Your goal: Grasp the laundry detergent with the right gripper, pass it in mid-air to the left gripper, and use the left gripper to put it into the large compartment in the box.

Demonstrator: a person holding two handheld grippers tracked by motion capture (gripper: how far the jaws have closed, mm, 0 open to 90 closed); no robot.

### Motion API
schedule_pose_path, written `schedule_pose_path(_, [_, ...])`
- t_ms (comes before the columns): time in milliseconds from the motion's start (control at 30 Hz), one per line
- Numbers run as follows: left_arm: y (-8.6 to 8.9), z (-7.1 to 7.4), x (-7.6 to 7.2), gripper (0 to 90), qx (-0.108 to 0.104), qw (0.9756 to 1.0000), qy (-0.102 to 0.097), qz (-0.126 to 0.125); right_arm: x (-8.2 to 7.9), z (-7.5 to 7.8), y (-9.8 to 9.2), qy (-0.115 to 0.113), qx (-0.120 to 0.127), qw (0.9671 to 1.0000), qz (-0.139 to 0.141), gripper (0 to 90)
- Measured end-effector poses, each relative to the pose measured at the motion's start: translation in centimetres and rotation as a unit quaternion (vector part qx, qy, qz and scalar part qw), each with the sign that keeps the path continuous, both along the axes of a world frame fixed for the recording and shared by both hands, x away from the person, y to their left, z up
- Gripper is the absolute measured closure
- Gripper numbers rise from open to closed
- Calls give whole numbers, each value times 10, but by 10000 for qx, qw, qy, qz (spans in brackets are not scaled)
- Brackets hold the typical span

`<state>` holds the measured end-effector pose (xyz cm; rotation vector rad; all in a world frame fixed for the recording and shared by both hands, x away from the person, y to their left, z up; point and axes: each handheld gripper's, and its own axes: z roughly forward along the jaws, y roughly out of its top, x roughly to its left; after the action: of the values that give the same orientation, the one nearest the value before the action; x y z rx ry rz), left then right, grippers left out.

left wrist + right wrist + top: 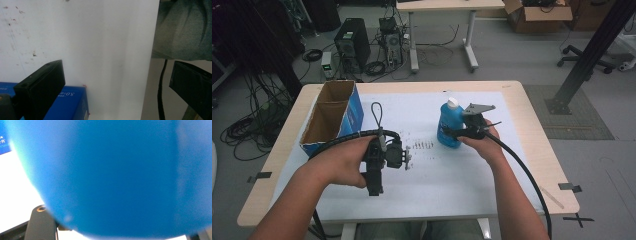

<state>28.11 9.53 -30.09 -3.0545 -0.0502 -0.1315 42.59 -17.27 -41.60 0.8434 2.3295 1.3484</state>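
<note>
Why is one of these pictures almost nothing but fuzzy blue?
In the right gripper view the blue plastic bottle sits too close to the lens, so it is out of focus; the high view shows that white-capped bottle sharply, beside the right gripper, under even light; the left gripper view looks dim, its black jaws soft.

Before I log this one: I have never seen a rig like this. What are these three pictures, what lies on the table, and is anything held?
No robot arm here: a person holds a two-jaw gripper in each hand. The high view looks down on the table from above the person's side. The other two pictures come from cameras riding on the grippers. On the table stand an open blue cardboard box and a blue bottle with a white cap. The right gripper is at the bottle; its own view shows the blue body up close between its jaws, though whether the pads press on it yet is unclear. The left gripper has open jaws with nothing between them.
</note>
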Motion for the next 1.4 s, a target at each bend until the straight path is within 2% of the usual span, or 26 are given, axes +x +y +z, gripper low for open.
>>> schedule_pose_path(133, [0, 0, 0, 4, 6, 10000, -10, 12, 0, -1, 1, -7, 14, 10000, 34, 310])
schedule_pose_path(333, [1, 0, 1, 4, 0, 10000, -17, 22, -2, -1, 3, -109, 3, 9998, 177, 416])
schedule_pose_path(833, [-2, 2, 1, 4, 12, 10000, -41, 36, -4, -2, 2, -202, 9, 9995, 235, 467])
schedule_pose_path(1000, [-2, 2, 3, 4, 6, 10000, -40, 51, -5, 0, 1, -168, 3, 9995, 256, 467])
schedule_pose_path(1067, [-2, 2, 4, 4, 20, 10000, -41, 61, -6, 4, -1, -209, 60, 9994, 282, 466])
schedule_pose_path(1133, [-2, 2, 6, 4, 20, 10000, -42, 87, -9, 14, -4, -253, 185, 9987, 391, 466])
schedule_pose_path(1233, [-2, 3, 8, 4, 26, 10000, -46, 81, -15, 27, -8, -309, 192, 9979, 543, 466])
schedule_pose_path(1267, [-2, 4, 8, 4, 24, 9999, -52, 102, -15, 27, -8, -309, 192, 9979, 543, 466])
schedule_pose_path(1300, [-3, 6, 10, 4, 7, 9999, -67, 99, -19, 36, -11, -334, 186, 9972, 642, 465])
schedule_pose_path(1400, [-3, 9, 12, 4, -8, 9999, -96, 102, -26, 49, -15, -360, 208, 9954, 860, 465])
